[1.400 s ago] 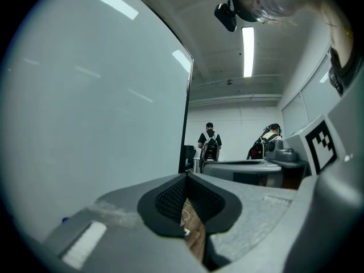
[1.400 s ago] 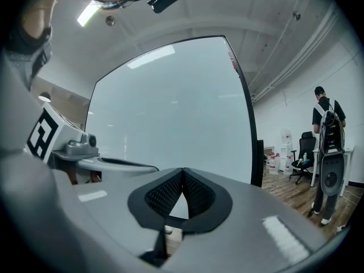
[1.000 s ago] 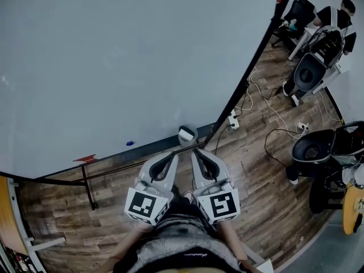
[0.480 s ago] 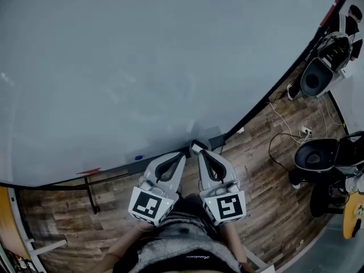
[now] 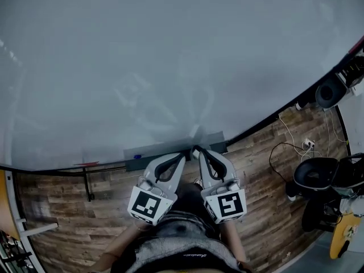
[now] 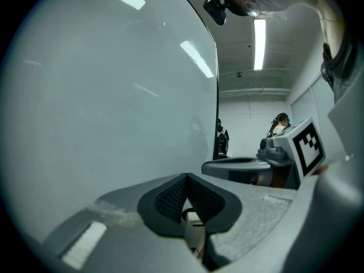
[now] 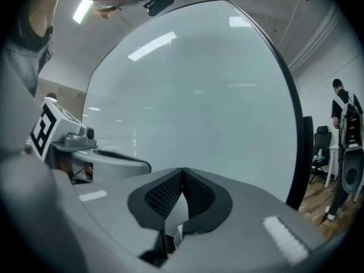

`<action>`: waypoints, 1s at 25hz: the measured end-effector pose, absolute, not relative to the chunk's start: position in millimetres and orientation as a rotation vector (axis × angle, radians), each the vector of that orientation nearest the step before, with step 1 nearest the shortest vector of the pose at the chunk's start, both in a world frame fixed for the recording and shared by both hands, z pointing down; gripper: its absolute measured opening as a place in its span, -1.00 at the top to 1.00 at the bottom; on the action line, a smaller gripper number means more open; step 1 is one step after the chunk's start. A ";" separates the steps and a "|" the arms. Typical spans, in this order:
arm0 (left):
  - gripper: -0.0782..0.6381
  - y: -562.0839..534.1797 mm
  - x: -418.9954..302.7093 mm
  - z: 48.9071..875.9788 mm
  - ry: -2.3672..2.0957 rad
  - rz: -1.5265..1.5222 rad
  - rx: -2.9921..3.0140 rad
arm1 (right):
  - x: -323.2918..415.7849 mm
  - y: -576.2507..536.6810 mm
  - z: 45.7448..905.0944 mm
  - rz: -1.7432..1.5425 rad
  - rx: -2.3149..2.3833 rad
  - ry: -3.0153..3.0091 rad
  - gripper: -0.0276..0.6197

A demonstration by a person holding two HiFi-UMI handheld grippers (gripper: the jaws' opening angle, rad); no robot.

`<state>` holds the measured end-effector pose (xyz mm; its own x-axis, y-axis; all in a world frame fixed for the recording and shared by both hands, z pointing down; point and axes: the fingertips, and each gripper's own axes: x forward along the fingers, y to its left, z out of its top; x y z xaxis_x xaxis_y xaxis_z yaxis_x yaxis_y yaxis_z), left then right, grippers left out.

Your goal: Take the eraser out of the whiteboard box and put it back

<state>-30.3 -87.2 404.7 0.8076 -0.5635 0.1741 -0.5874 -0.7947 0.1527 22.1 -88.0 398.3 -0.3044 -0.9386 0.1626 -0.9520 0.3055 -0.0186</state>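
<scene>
Both closed and empty, left gripper (image 5: 183, 154) and right gripper (image 5: 197, 151) have tips at the whiteboard box (image 5: 156, 152); eraser presumably inside, too blurred to spot, so open one wide before reaching in.

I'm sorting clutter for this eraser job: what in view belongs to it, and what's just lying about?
Job: whiteboard, grey box on its bottom edge, left gripper and right gripper, both shut; eraser not made out.
Lying about: black chair, floor cables, small blue thing.

left tool (image 5: 185, 152), right tool (image 5: 196, 149): 2 | whiteboard (image 5: 142, 67): 1 | ledge (image 5: 149, 157): 1
</scene>
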 end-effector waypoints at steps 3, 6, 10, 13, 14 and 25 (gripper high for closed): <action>0.78 -93.0 -27.0 402.7 -0.996 0.176 2.762 | 20.6 -97.6 395.6 0.152 1.642 -2.507 0.91; 0.78 -97.2 -23.9 402.3 -1.102 0.168 2.714 | 20.4 -102.7 392.3 0.146 1.524 -2.575 0.91; 0.78 -97.4 -19.2 403.2 -1.178 0.154 2.665 | 15.9 -103.3 390.5 0.148 1.399 -2.637 0.91; 0.78 -97.6 -19.5 402.1 -1.220 0.149 2.651 | 9.8 -103.4 393.0 0.149 1.335 -2.661 0.91; 0.78 -98.0 -19.7 401.6 -1.233 0.148 2.645 | 8.2 -103.5 393.3 0.152 1.319 -2.667 0.91; 0.78 -97.0 -12.7 401.8 -1.260 0.161 2.637 | 8.9 -103.1 404.9 0.161 1.261 -2.663 0.91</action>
